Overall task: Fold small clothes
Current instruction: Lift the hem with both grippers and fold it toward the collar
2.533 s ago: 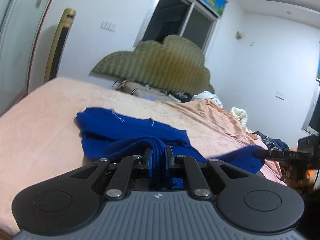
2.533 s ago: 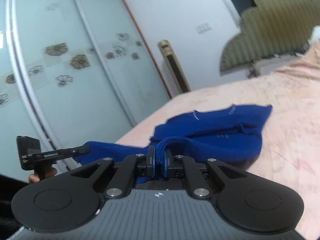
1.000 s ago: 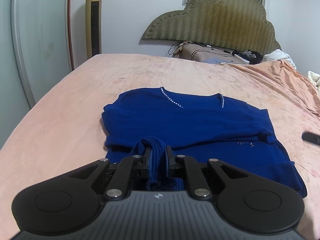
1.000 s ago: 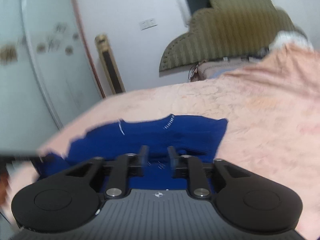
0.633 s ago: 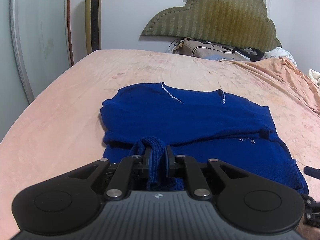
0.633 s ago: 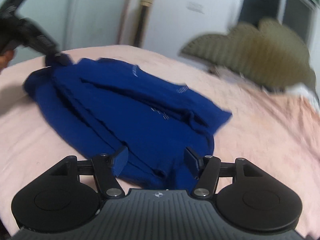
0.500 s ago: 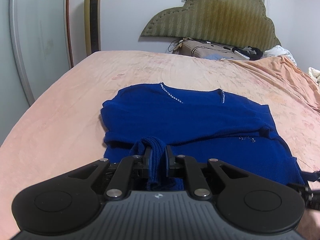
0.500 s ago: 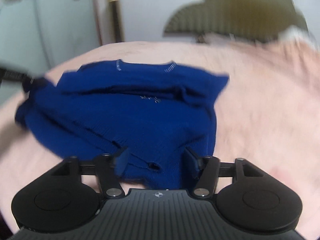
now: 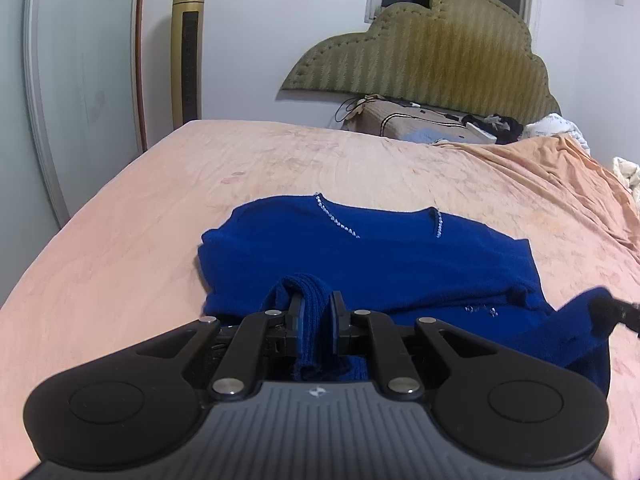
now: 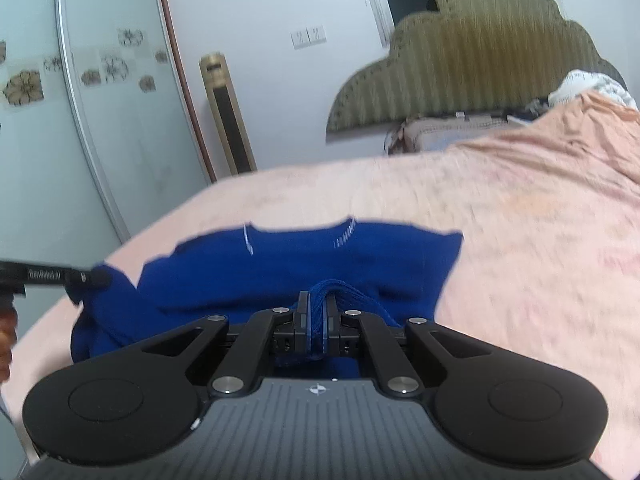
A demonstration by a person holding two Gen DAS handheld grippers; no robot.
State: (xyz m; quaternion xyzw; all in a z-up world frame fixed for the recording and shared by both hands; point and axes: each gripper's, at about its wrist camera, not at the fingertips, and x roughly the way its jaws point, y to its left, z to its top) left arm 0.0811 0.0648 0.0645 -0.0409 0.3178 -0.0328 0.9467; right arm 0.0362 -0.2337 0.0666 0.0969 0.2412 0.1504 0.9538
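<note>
A blue knit sweater [image 9: 380, 256] with a beaded neckline lies on the pink bedspread [image 9: 120, 248], folded over itself. My left gripper [image 9: 315, 312] is shut on a bunched ribbed edge of the sweater at its near left. My right gripper [image 10: 315, 318] is shut on another bunch of the sweater's [image 10: 320, 264] near edge. The right gripper's tip [image 9: 616, 310] shows at the right in the left wrist view, lifting a corner. The left gripper's tip [image 10: 60, 278] shows at the left in the right wrist view.
A padded olive headboard [image 9: 432, 64] stands at the far end with pillows and clutter [image 9: 432, 128] below it. A gold tower fan [image 9: 186, 52] and a sliding wardrobe door [image 9: 80, 60] stand to the left. The bed's left edge [image 9: 44, 248] is close.
My right gripper was open over the sweater's near edge and has shut on a bunch of it, lifting that corner. My left gripper has kept its hold.
</note>
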